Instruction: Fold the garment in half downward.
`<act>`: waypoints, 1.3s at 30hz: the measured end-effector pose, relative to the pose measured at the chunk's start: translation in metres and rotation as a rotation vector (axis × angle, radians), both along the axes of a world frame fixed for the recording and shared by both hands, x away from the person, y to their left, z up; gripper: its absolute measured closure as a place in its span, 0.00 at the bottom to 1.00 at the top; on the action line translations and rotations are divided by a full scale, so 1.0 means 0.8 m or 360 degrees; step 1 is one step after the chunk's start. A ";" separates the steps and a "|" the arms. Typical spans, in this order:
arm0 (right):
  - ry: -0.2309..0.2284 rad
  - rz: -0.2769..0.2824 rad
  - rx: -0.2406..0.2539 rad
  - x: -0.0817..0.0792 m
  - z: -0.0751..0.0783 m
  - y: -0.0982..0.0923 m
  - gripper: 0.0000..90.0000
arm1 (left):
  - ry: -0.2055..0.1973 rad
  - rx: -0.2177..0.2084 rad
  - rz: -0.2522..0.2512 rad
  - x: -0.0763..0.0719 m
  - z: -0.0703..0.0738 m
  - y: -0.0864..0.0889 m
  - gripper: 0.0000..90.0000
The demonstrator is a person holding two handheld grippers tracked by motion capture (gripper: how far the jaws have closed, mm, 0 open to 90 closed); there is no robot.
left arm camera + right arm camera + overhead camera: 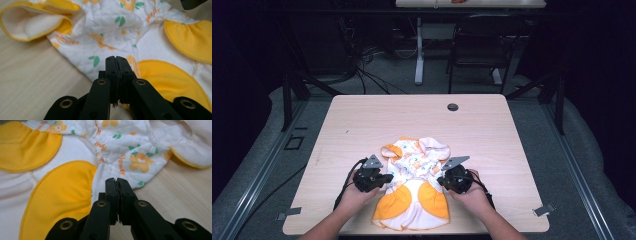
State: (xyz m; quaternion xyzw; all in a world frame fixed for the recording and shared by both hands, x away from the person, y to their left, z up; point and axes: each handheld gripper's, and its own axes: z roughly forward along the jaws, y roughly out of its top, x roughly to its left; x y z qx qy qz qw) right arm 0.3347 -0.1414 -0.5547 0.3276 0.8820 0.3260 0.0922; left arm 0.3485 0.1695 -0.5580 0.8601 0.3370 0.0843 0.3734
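One white baby garment (pixel 414 187) with two yellow patches lies on the table (pixel 362 125) between two grippers, the left gripper (pixel 384 179) and right gripper (pixel 441 182) each at a side edge, jaws pressed together, gripping nothing visible

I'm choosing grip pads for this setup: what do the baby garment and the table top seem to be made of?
Baby garment: soft quilted fabric, probably cotton, matte, with stitched puckers and plush lining. Table top: pale wood-grain surface, likely laminate, smooth with faint sheen.
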 end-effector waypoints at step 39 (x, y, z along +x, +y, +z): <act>-0.0048 -0.0141 -0.0033 0.144 0.029 0.029 1.00 | 0.0004 0.0011 0.0153 0.134 0.025 -0.018 1.00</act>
